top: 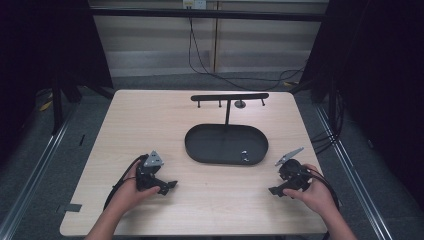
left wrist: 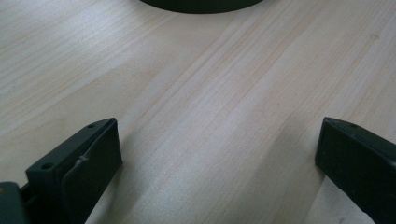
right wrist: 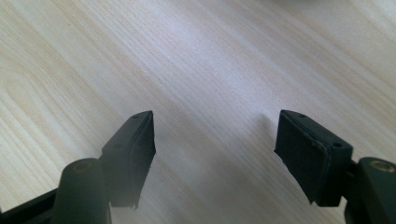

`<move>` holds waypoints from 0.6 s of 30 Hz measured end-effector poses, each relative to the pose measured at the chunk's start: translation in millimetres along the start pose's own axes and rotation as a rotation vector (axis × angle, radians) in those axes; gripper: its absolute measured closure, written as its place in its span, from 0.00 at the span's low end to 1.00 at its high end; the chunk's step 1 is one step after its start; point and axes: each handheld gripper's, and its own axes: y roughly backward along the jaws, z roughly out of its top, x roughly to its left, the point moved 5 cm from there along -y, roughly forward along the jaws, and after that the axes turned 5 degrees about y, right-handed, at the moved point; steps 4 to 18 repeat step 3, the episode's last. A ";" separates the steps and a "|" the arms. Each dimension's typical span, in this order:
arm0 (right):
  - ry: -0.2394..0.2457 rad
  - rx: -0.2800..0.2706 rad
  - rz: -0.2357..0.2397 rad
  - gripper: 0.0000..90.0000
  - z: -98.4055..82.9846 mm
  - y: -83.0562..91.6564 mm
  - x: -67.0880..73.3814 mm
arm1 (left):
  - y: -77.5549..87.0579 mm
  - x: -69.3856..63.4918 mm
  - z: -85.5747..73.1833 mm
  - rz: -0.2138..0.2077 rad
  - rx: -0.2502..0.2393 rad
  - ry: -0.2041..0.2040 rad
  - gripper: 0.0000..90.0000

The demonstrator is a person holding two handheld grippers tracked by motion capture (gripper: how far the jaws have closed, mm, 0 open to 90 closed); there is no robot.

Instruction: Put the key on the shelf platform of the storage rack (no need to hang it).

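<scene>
Surface [top: 150, 120]: light wood-grain top, rectangular with rounded corners, carrying every item listed below.

Stand [top: 229, 107]: black, placed at the far middle of the surface. A thin upright post rises from the tray's far edge and bears a horizontal bar with short pegs hanging beneath it.

Tray [top: 215, 142]: black oval dish with a low wall, forming the stand's base, at mid-surface between and beyond the two grippers. Two tiny pale items [top: 244, 155] lie inside near its right front; too small to identify. The tray's near rim [left wrist: 201, 4] appears at the top edge of the left gripper view.

Left gripper [top: 169, 186]: held in the person's left hand [top: 127, 189], low over the near-left surface, grey plate on top, pointing right. Fingers [left wrist: 86, 158] released, spread wide, bare wood between them.

Right gripper [top: 276, 191]: held in the right hand [top: 316, 194], near-right surface, well apart from the tray, pointing left. Fingers [right wrist: 130, 149] released, parted over bare wood, grasping nothing.
</scene>
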 end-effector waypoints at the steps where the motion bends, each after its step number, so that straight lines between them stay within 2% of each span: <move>1: 0.000 0.000 0.000 0.32 0.0 0.0 0.0 | 0.0 0.0 0.0 0.000 -0.001 0.000 0.00; 18: -0.005 0.004 0.002 0.32 -0.4 -0.4 0.8 | 0.0 -0.2 0.0 0.000 -0.001 0.001 0.00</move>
